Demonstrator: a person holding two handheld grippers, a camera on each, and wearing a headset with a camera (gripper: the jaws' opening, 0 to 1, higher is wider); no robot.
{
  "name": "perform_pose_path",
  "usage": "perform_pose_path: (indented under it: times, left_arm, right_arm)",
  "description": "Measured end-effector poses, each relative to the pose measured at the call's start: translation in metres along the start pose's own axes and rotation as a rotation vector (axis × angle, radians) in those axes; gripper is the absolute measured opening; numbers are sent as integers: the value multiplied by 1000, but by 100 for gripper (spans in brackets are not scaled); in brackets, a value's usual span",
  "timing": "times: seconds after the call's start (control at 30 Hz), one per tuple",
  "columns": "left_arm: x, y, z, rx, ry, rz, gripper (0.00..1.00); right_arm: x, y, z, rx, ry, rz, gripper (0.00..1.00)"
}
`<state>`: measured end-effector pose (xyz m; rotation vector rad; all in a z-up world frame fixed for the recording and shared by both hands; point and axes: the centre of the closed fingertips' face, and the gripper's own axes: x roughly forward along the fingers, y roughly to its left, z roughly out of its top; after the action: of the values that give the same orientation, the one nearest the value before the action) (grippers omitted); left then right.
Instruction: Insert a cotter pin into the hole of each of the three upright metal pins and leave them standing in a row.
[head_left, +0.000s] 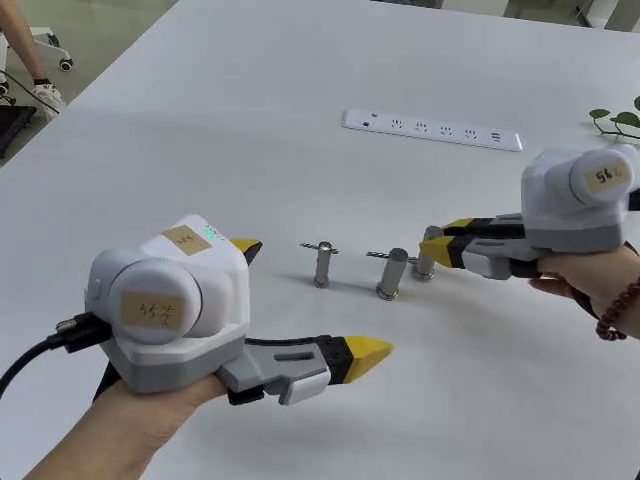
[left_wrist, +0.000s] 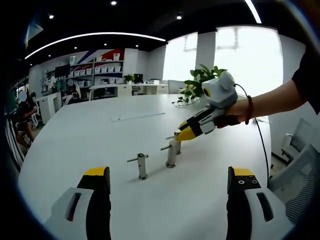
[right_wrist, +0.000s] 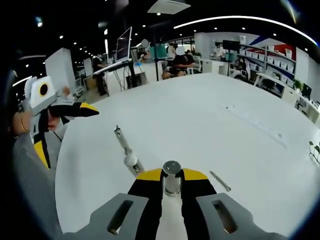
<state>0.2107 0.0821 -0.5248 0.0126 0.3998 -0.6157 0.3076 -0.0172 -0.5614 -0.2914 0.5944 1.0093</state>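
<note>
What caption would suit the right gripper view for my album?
Right tool grips one upright metal pin on the white table, two more standing beyond.

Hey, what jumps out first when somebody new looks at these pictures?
Three metal pins stand upright in a row in the middle of the white table in the head view. The right gripper reaches in from the right, its yellow-tipped jaws closed around the rightmost pin. The left gripper hangs wide open at the lower left.
</note>
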Motion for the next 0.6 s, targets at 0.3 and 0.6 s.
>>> perform_pose_path:
  times: [0.3,0.6]
  left_arm:
    - [0,-2,3,0,-14,-7,97]
    - [0,-1,6,3,-26,-9,97]
  right_arm:
    - [-16,18,-12,6,2,-9,7]
    - [-21,35,-14,4,-16,-10,7]
